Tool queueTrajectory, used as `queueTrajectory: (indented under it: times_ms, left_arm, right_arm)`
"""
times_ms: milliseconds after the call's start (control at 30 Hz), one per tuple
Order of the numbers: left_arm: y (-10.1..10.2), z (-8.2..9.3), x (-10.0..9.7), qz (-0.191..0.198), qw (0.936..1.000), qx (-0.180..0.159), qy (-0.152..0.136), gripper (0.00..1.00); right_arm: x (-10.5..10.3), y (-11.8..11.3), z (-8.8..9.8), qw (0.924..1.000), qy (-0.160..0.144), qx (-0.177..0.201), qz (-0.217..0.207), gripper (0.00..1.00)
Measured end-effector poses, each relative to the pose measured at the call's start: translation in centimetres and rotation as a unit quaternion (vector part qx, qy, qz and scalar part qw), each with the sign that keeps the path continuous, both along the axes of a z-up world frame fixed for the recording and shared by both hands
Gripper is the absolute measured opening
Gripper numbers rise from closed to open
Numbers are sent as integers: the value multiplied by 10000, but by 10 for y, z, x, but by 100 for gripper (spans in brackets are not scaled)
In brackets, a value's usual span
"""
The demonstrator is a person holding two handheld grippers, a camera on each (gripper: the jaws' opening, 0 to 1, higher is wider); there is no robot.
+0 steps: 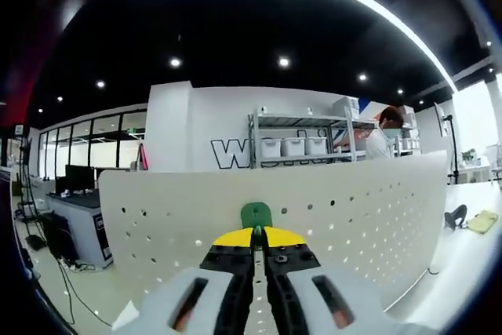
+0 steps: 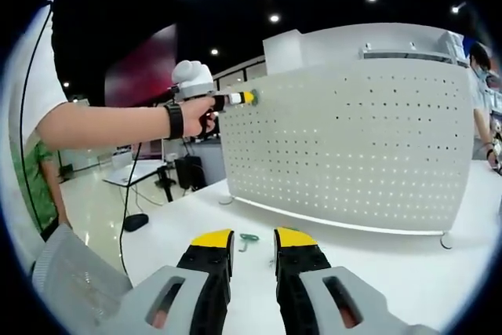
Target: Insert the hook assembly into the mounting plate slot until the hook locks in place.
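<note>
Left gripper (image 1: 258,234) pinches green hook (image 1: 256,214), pressing it against white pegboard (image 1: 353,209) near upper edge. Right gripper (image 2: 251,239) spread, hovering above worktop (image 2: 376,272). Second green hook (image 2: 248,238) lies on worktop before pegboard.

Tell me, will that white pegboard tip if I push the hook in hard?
The pegboard looks thin and stands upright on small round feet, so it may rock. The left gripper, shut on the green hook, works near its top edge, which probably adds leverage.
</note>
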State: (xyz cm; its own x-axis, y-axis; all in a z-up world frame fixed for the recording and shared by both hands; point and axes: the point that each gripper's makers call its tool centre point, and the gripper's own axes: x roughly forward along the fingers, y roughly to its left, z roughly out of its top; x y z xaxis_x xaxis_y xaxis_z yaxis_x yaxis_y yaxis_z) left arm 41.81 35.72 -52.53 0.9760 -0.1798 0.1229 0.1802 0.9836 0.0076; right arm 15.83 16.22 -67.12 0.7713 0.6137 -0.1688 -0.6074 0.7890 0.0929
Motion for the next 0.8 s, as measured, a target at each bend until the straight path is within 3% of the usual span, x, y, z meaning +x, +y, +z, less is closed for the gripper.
queueTrajectory:
  times_ms: [33,233,300,433,800]
  left_arm:
    - [-1,-1,0,21,9999,163,-12,3]
    - [-1,-3,0,50,9998,202,31,3]
    - [-3,-2,1,80,9993,368,3,4]
    - [-2,-3,2,-13,9998,192,89,4]
    - [-9,8,13,-169,9993,326,96,3]
  right_arm:
    - [0,-1,0,10000,-7,-13,-7,20]
    - [0,0,-2,10000,29,-19,-29,20]
    - [0,1,-2,10000,24,-11,-12,20]
    - [0,4,-3,10000,30,-14,12,20]
    - [2,3,-2,10000,21,-2,-1,20]
